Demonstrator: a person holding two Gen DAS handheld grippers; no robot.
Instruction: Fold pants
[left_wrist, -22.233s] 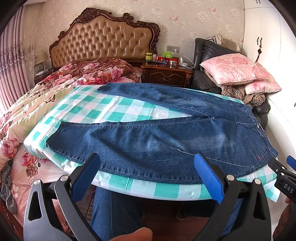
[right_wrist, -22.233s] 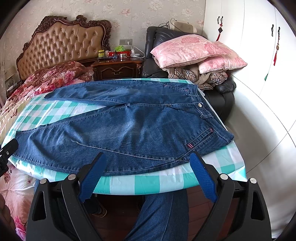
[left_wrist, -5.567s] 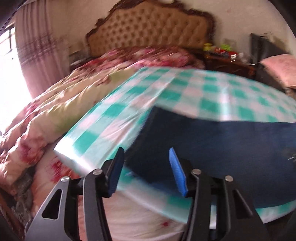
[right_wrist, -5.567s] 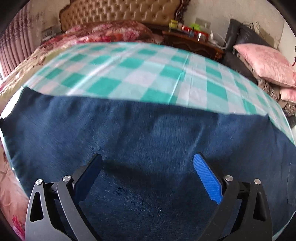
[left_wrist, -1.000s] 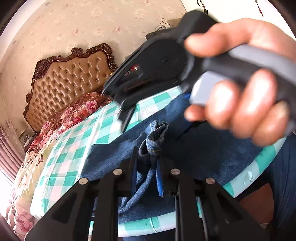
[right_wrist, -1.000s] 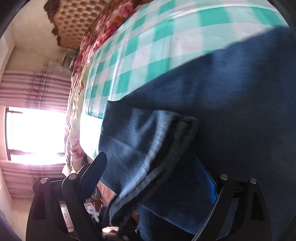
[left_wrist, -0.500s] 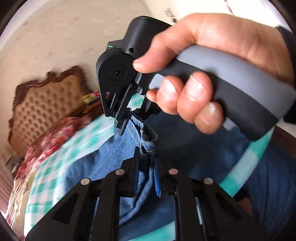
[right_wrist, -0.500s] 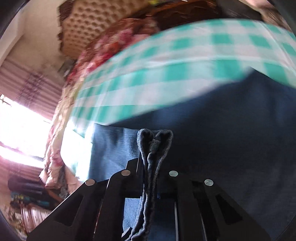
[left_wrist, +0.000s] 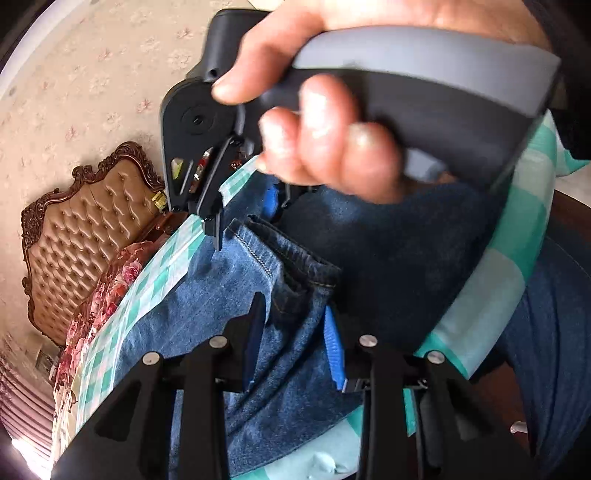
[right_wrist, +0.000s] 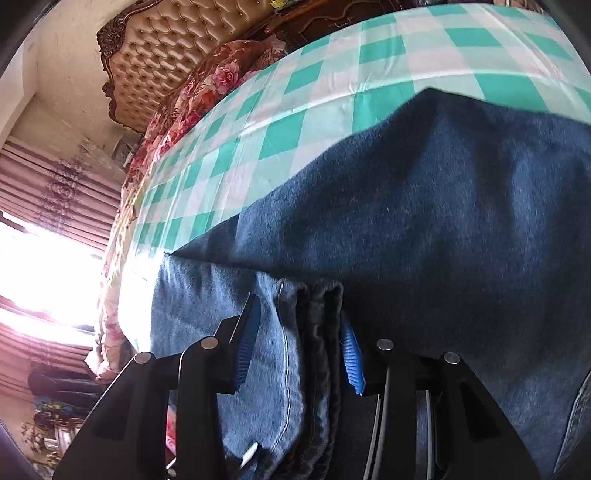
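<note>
Both your grippers have just been letting go. Half a second ago the left gripper (left_wrist: 295, 332) was clamped tight on the folded hem of the jeans (left_wrist: 258, 288); now its jaws have been opening, and the blue pads stand a little off the denim on either side, with the cuff still lying between them. The right gripper (right_wrist: 299, 339) shows the same change: its jaws were pinched shut on a doubled fold and have since spread, so the fold sits loosely between the pads rather than being pressed.

The jeans lie on the checked cloth (right_wrist: 295, 122), along its near edge, with the lighter inner side of the leg ends laid over the darker body of the denim. Your right hand (left_wrist: 332, 147) hovers over the jeans just beyond the left gripper.

That suggests the leg ends have been carried across and set down, so this fold looks placed. Draw both grippers back cleanly so the pads don't drag the hem off.
</note>
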